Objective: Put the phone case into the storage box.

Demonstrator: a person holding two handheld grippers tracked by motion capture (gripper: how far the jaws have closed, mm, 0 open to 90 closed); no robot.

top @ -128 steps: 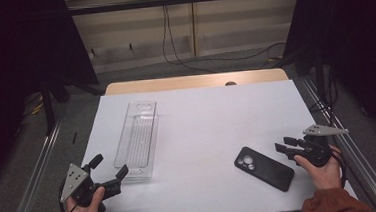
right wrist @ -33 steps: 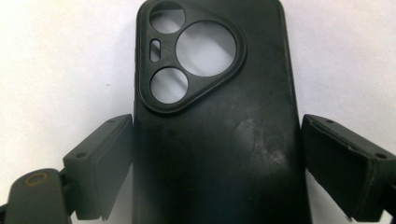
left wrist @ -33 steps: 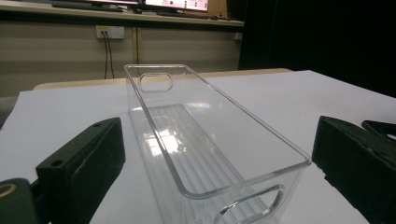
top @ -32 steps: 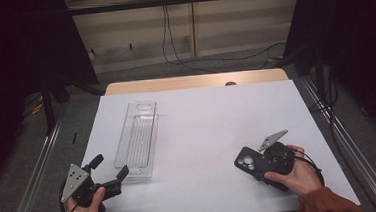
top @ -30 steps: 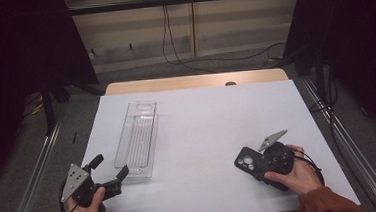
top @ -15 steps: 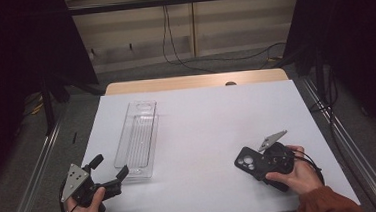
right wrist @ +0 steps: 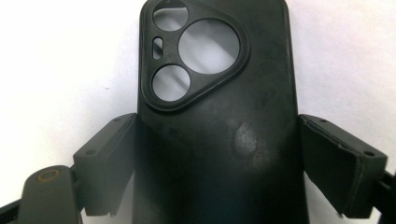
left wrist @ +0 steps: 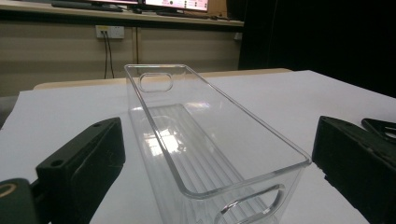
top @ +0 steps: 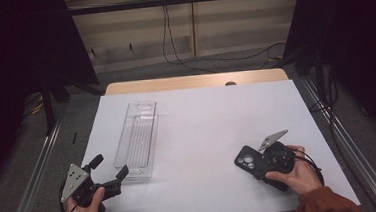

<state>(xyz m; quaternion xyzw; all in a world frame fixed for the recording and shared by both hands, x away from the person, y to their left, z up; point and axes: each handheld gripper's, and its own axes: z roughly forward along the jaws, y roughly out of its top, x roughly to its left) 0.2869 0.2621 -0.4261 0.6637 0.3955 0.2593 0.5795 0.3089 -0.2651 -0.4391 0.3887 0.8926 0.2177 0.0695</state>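
Looking down from the high view, the black phone case [top: 252, 162] lies flat on the white table [top: 211, 114] at the near right, its camera cutout toward the left and slightly away from the person, its long axis running diagonally back under the right gripper [top: 270, 161]. That gripper sits directly over the case's near half, so the right hand is far the nearer one. The clear tray [top: 138, 139] stands well apart to the left, its long axis running away from the person, with the left gripper [top: 108, 174] just off its near end.

In the left gripper view, the tray [left wrist: 205, 140] runs straight ahead between the two wide-open jaws, which hold nothing; the near end wall with its handle slot sits between them, untouched by either.

In the right gripper view, the case [right wrist: 215, 116] lies lengthwise between the jaws, cutout end farthest out. The jaws straddle its two long edges across the short width and have just been closing a little; the left pad looks against the edge, while a thin gap seems to remain at the right, so I judge the grip not yet made. Squeezing across the width looks like what comes next.
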